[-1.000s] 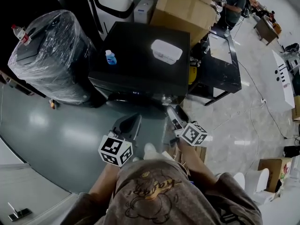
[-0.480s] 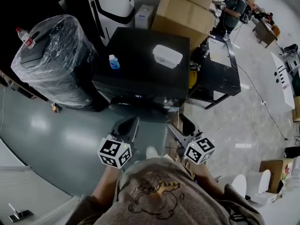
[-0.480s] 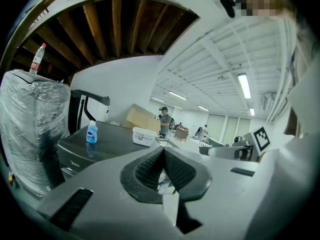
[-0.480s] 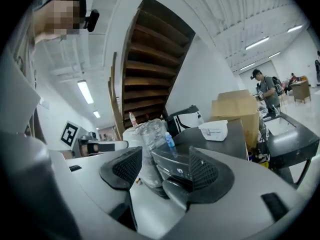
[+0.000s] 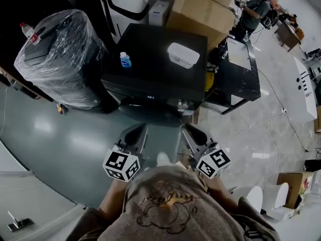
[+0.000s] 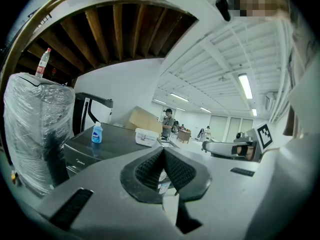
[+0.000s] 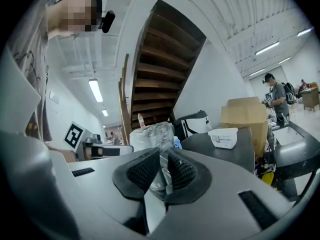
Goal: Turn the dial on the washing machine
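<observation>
- The small silvery dial sits on the front face of the black, box-shaped washing machine, near its front right corner.
- The right gripper is the nearer one. The dial lies just ahead of its jaws and slightly to their left, not touching them.
- Its jaws have just been closing, down to a narrow slit, with nothing between them.
- The left gripper points at the front's left part, farther from the dial, its jaws clenched and empty.

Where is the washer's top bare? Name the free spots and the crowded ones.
Free: the near half of the washing machine top, in front of the blue bottle and white box; also the strip between those two. Crowded: the left side, close to the plastic-wrapped bundle, and the rear, by the cardboard box.
</observation>
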Available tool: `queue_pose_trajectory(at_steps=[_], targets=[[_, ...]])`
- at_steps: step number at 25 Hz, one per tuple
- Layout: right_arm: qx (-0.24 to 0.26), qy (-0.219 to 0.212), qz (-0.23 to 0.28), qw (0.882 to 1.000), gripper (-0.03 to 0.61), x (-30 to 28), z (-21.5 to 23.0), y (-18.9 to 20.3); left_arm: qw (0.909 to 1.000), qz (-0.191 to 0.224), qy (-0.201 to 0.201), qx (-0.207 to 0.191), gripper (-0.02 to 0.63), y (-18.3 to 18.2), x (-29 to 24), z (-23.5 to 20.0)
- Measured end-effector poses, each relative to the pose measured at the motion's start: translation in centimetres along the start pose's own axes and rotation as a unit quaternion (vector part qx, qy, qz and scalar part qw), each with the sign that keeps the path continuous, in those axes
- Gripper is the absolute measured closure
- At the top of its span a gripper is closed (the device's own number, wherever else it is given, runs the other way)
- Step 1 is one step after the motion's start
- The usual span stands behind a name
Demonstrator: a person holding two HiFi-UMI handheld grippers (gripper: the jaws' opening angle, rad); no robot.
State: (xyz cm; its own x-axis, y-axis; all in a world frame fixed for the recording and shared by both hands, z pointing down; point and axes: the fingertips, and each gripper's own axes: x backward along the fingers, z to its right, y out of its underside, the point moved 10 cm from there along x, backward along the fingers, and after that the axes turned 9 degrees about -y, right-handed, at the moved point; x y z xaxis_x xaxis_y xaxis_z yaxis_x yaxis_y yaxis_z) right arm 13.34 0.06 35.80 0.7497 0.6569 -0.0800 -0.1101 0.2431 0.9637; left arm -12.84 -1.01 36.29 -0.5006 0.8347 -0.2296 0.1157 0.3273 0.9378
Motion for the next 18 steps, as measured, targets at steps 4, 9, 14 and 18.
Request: queue_pose_trajectory(at_steps=[4,9,14,18], targets=[[0.018,0.01,0.007,1.0,0.578,0.4,-0.5,0.2,0.9999,0.016,-0.007,-0.001,0.614,0.0,0.6,-0.2],[0.056,0.022,-0.003,0.998,0.578,0.2,-1.1,0.9,0.9993,0.033,-0.01,-0.013,0.614,0.6,0.8,-0.5],[0.047,0.011,-0.007,0.999,0.578,-0.9,-1.4,2.6,0.999,0.039,-0.014,-0.016,0.614,1.9,0.9,-0.8],[0.04,0.01,-0.015,0.999,0.578,-1.4,-1.4,3.9,0.9989,0.04,-0.018,-0.017,0.614,3.5,0.9,-1.2]])
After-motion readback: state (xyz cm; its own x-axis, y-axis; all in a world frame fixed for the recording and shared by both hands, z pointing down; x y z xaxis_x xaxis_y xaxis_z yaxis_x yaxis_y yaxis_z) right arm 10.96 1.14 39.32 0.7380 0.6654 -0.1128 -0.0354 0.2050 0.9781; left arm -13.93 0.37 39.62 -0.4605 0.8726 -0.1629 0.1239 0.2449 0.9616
